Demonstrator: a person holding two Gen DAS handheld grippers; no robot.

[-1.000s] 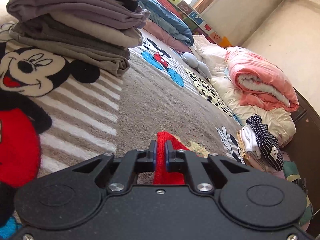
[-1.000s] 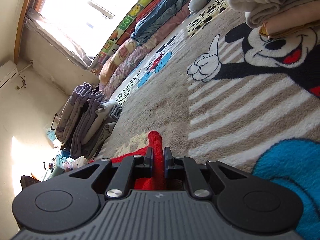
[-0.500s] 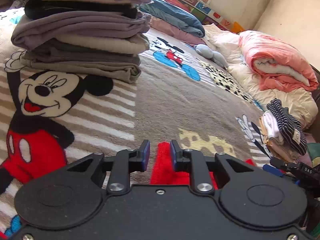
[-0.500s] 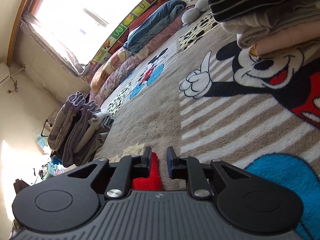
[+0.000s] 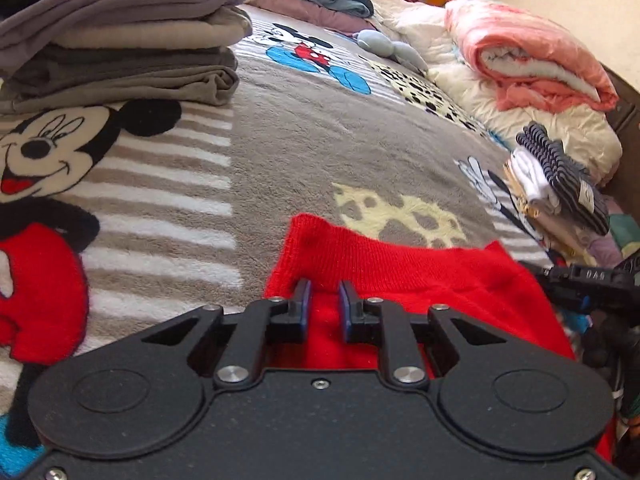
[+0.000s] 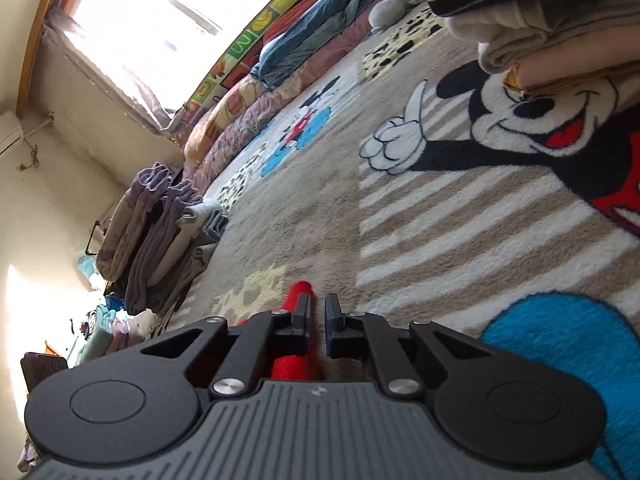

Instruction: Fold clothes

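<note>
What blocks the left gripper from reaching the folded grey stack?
Probably nothing: only blanket lies between the left gripper and the grey stack. But its closing jaws have the red knit between them, so it likely must release that first.

Your left wrist view sits low over the cartoon blanket [image 5: 320,128], facing along it toward the far edge and the grey folded stack [image 5: 120,40], your right wrist view rolled sideways, just above the same blanket [image 6: 320,208], facing the window, both sharing that stack [image 6: 160,240].
</note>
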